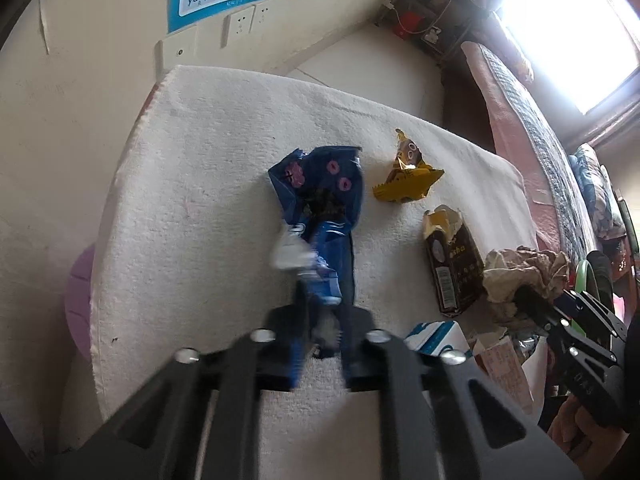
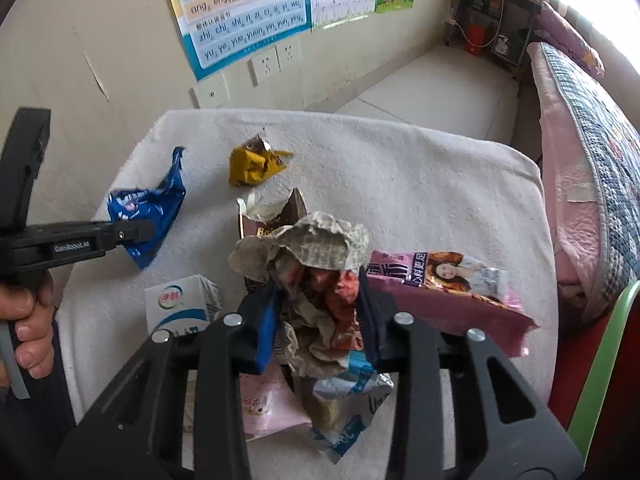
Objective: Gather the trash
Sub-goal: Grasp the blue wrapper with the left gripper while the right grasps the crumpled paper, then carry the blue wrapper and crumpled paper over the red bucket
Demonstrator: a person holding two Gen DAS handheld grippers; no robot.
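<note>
Left tongs (image 1: 320, 360) pressed together on the near end of the blue snack wrapper (image 1: 320, 208); the film is pinched flat between the jaws. The wrapper's long axis runs straight away from the tongs toward the far edge of the bench (image 1: 180, 160), its torn mouth at the far end. From the right wrist view it lies on the cloth, not clearly lifted.

Right tongs (image 2: 320, 320) pinch a crumpled paper wad (image 2: 312, 264), jaws part-closed around its bulk, one pad on each side. The wad sits over the near-middle of the bench, above a torn white-and-blue packet (image 2: 352, 400) and a pink sachet (image 2: 264, 404).

Remaining trash on the cloth:
- yellow wrapper (image 1: 408, 180), far side, just right of the blue wrapper's far end
- dark brown carton (image 1: 452, 264), torn top pointing away, between the two tongs
- small white milk box (image 2: 180, 304), near side
- long pink packet (image 2: 440, 288), right of the wad

No bin identifiable in either view, so the drop direction cannot be told.

Judgement: both grasps look made; the next move is a lift. The left must pull back along the wrapper's long axis so the far end trails clear of the yellow wrapper. The brown carton lies nearer the right tongs.
</note>
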